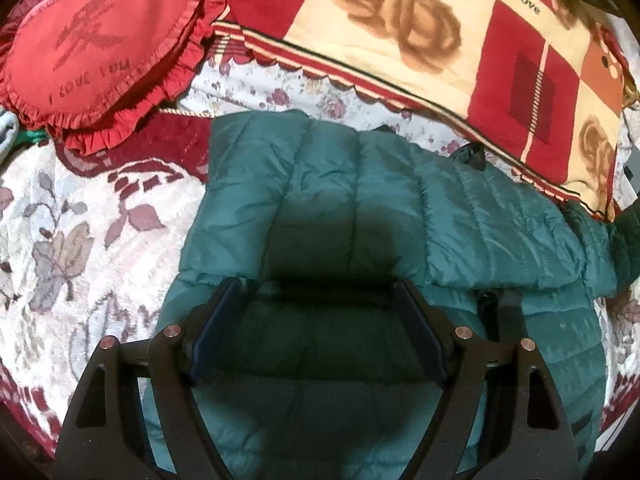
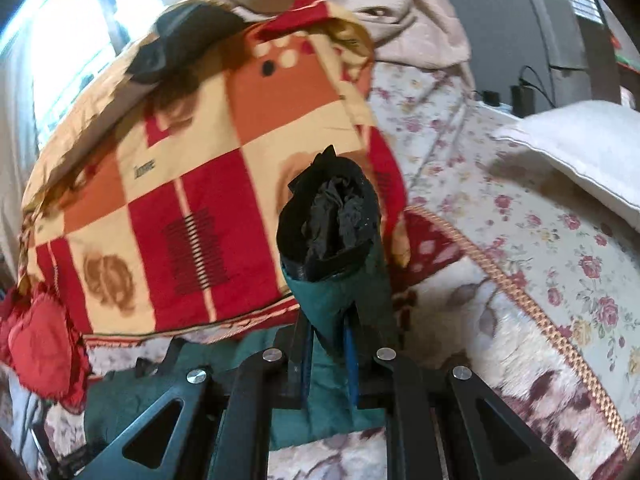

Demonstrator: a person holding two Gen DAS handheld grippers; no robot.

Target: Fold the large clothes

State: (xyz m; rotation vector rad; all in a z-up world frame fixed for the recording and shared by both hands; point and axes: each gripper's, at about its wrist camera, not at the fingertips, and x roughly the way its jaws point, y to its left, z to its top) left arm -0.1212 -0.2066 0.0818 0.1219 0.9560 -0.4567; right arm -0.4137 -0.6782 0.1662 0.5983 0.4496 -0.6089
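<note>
Now right gripper [image 2: 326, 344] clamps jacket sleeve [image 2: 332, 272]; left gripper [image 1: 316, 300] gapes

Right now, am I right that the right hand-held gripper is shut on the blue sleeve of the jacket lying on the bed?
Nearly: the sleeve is green, not blue, with a black cuff. The right wrist view shows the right hand-held gripper shut on it.

Bed [image 1: 80, 216] under floral cover, cream and dark red. Checked quilt [image 1: 400, 40] in red, orange, cream heaped at far side. Red heart-shaped frilled cushion [image 1: 100, 48] at corner. White pillow [image 2: 580, 148] opposite. Bright window [image 2: 68, 60] behind quilt; dark wall [image 2: 500, 20] beyond.
</note>
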